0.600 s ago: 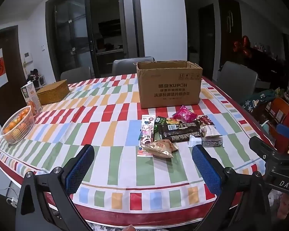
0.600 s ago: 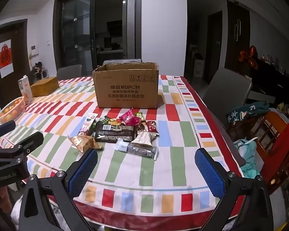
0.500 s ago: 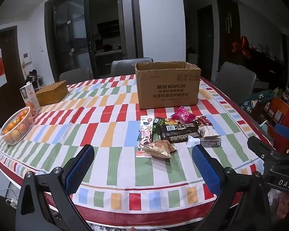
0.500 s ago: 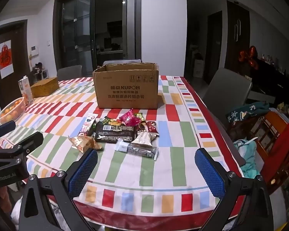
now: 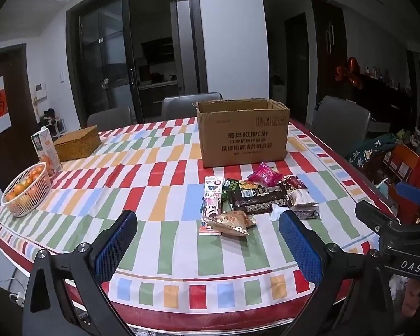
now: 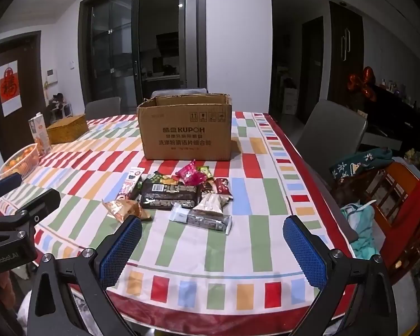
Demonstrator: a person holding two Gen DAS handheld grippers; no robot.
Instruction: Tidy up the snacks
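Note:
A pile of snack packets (image 5: 254, 198) (image 6: 176, 193) lies on the striped tablecloth (image 5: 165, 224), in front of an open cardboard box (image 5: 242, 131) (image 6: 186, 127). The pile holds a dark chocolate pack (image 6: 169, 196), a pink packet (image 6: 190, 175), a golden bag (image 5: 229, 222) and a long pink-and-white strip pack (image 5: 212, 200). My left gripper (image 5: 207, 240) hovers open near the table's front edge, short of the pile. My right gripper (image 6: 212, 242) is also open, empty, beside it to the right.
A white basket of oranges (image 5: 25, 193) sits at the left edge, with a juice carton (image 5: 44, 148) and a woven box (image 5: 77, 142) behind it. Grey chairs (image 6: 330, 128) stand around the table. Clothes and an orange-red rack (image 6: 392, 190) crowd the right side.
Both views have shifted very slightly toward the table. The snacks and box have not moved, and both grippers stay wide open.

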